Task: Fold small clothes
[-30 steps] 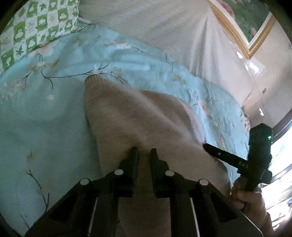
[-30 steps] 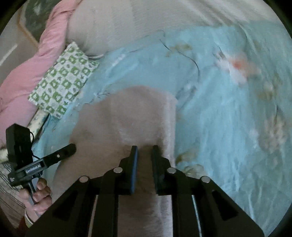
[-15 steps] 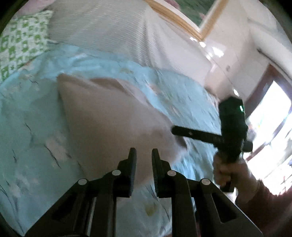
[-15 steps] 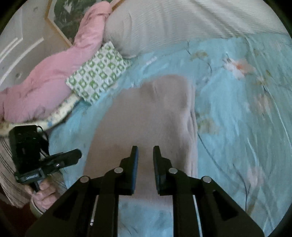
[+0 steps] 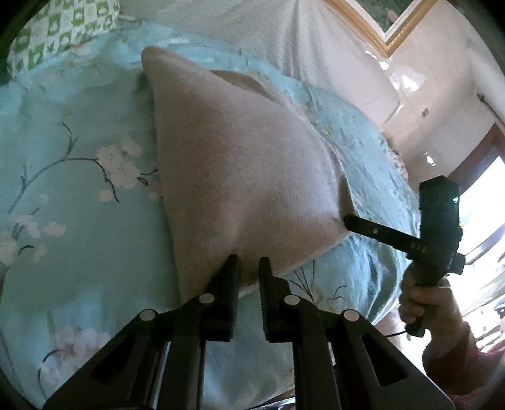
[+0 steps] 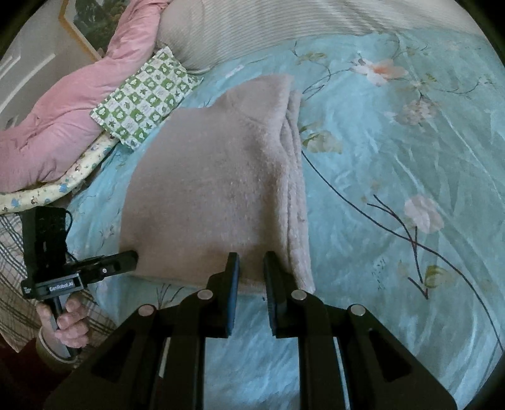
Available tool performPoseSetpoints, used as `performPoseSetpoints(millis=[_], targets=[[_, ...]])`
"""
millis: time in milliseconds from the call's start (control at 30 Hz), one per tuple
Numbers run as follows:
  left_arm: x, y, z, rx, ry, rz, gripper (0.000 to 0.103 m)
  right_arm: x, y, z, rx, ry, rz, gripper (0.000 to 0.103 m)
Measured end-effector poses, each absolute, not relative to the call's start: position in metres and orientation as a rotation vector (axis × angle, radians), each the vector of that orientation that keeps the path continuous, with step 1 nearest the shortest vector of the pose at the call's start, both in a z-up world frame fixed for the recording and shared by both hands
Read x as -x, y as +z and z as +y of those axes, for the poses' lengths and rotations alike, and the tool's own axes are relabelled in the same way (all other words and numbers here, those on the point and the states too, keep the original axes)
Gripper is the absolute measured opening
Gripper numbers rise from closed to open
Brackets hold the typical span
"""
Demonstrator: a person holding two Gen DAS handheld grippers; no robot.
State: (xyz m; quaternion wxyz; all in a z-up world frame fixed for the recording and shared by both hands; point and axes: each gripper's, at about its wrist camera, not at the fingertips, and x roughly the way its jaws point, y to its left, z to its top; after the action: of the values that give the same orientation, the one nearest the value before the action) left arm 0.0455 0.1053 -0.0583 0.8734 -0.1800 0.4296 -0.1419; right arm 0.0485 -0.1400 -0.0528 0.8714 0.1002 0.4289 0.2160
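Since the earlier pictures both grippers have drawn back toward the near edge of the bed (image 6: 394, 164), and the beige garment (image 6: 214, 189) now lies folded, with its near edge just at the fingertips instead of under them. In the left wrist view, the green checked pillow (image 5: 63, 28) is at the far left, then the light blue flowered cover, and the garment lies in the middle of it. The left gripper (image 5: 249, 268) has its fingers nearly together, with only a narrow gap, and its tips are at the garment's near hem. I cannot tell if cloth is pinched between them. To the right, the right gripper (image 6: 251, 265) shows the same small gap, its tips at the front edge near the stacked right side of the garment. Whether it grasps the cloth is also not clear. The person's hands hold both handles.
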Motion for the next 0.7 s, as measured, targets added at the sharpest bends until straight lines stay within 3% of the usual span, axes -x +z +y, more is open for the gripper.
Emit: performPoseSetpoints(millis=[100, 333, 700], targets=[[-0.036, -0.05, 0.097, 0.355, -0.253, 0.878, 0.019, -0.041, -0.048, -0.146, -0.241, 0.433, 0.88, 0.017], [-0.014, -0.038, 0.082, 0.26, -0.137, 0.834, 0.045, -0.018, -0.031, -0.156, -0.257, 0.412, 0.819, 0.022], [-0.027, -0.025, 0.103, 0.297, -0.063, 0.805, 0.06, -0.039, -0.015, -0.159, -0.292, 0.39, 0.761, 0.039]])
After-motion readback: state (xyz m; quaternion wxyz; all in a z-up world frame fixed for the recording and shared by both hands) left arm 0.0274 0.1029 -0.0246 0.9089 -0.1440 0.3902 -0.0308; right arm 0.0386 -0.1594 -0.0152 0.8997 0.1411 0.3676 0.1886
